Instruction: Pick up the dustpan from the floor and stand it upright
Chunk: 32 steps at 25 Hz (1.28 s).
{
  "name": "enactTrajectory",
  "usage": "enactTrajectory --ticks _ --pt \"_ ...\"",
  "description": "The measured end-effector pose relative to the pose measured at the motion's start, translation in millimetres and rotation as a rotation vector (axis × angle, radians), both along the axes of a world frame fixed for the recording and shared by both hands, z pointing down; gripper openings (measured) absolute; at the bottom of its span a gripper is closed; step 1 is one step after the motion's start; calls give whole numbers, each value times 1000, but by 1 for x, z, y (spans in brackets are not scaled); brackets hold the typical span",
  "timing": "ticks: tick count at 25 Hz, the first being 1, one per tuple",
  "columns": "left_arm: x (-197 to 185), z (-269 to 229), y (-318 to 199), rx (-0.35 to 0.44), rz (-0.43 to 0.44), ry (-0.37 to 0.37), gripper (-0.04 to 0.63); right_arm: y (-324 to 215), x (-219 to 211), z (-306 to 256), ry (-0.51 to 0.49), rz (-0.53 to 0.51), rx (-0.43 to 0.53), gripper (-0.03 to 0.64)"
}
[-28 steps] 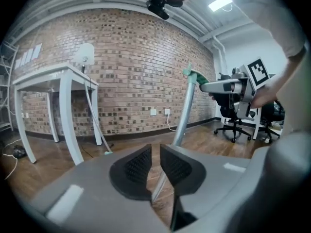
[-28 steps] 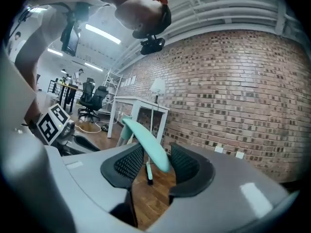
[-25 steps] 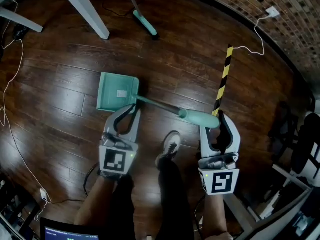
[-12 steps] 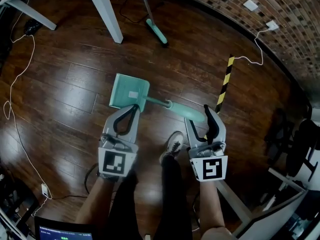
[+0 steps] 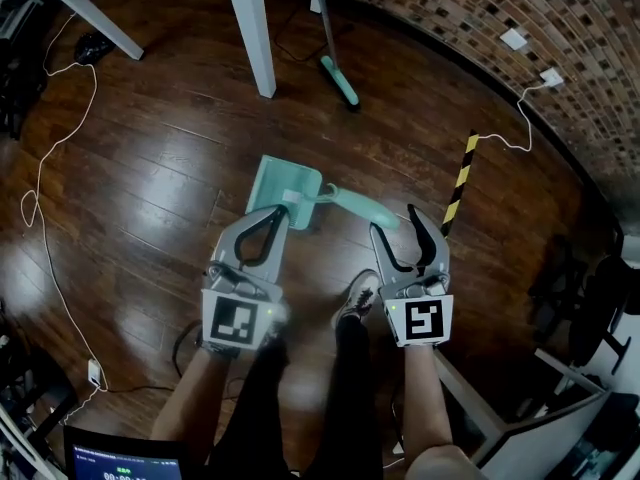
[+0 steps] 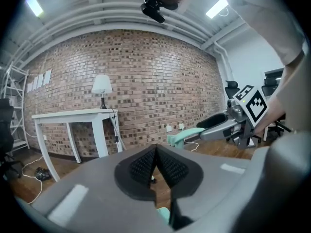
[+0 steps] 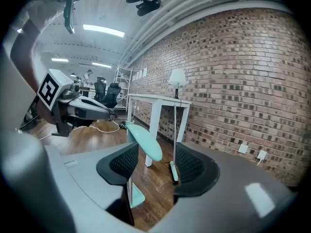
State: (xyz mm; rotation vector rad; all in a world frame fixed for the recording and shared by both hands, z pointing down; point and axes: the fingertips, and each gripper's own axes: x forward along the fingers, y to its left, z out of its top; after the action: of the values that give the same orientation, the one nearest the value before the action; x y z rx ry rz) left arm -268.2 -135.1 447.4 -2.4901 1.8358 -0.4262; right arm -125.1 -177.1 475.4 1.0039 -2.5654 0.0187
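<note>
A teal dustpan (image 5: 283, 186) hangs off the wooden floor, its long handle (image 5: 360, 206) running right. My left gripper (image 5: 284, 211) is shut on the dustpan where the handle meets the pan; a sliver of teal shows under its closed jaws (image 6: 163, 218). My right gripper (image 5: 395, 223) is open and its jaws have just been opening. The handle's teal grip (image 7: 146, 142) lies between the jaws near the left pad (image 7: 124, 164), which does not press on it. The right gripper (image 6: 221, 125) also appears in the left gripper view.
White table legs (image 5: 250, 28) stand at the back, with a lamp (image 6: 102, 85) on the table. A teal-headed broom (image 5: 340, 80) leans by the brick wall (image 5: 470, 8). A yellow-black striped bar (image 5: 460, 183) lies right. White cables (image 5: 40, 188) trail left. My shoe (image 5: 355, 296) is below.
The dustpan has come up off the floor with the left gripper, and its handle has swung closer. The right gripper's jaws have spread apart off the handle grip.
</note>
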Motion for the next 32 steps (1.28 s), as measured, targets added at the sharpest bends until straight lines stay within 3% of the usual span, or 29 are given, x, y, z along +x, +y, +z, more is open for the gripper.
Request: enactTrajectory --ticks 6,10,15,18,20,24,27,29,32 --pt "-1 -39 6 16 34 29 0 30 21 15 51 57 -164 250" --pt "4 -93 10 66 85 34 0 54 69 -21 -6 249 -232 233" --pt "12 -181 10 200 172 12 0 68 111 -135 -101 378 -131 209" --pt "19 -219 20 138 139 137 0 75 128 -208 -178 411 -65 201" --pt "29 -253 29 170 166 112 0 76 134 -257 -169 411 25 167" --pt "40 -309 44 176 155 164 0 82 136 -328 -197 404 162 94" --pt "50 -341 60 149 169 188 0 99 130 -364 -227 385 194 74" --pt "60 -360 69 130 193 206 0 110 130 -386 -251 378 214 14" --pt "73 -384 82 143 217 168 0 123 137 -411 -291 369 220 14"
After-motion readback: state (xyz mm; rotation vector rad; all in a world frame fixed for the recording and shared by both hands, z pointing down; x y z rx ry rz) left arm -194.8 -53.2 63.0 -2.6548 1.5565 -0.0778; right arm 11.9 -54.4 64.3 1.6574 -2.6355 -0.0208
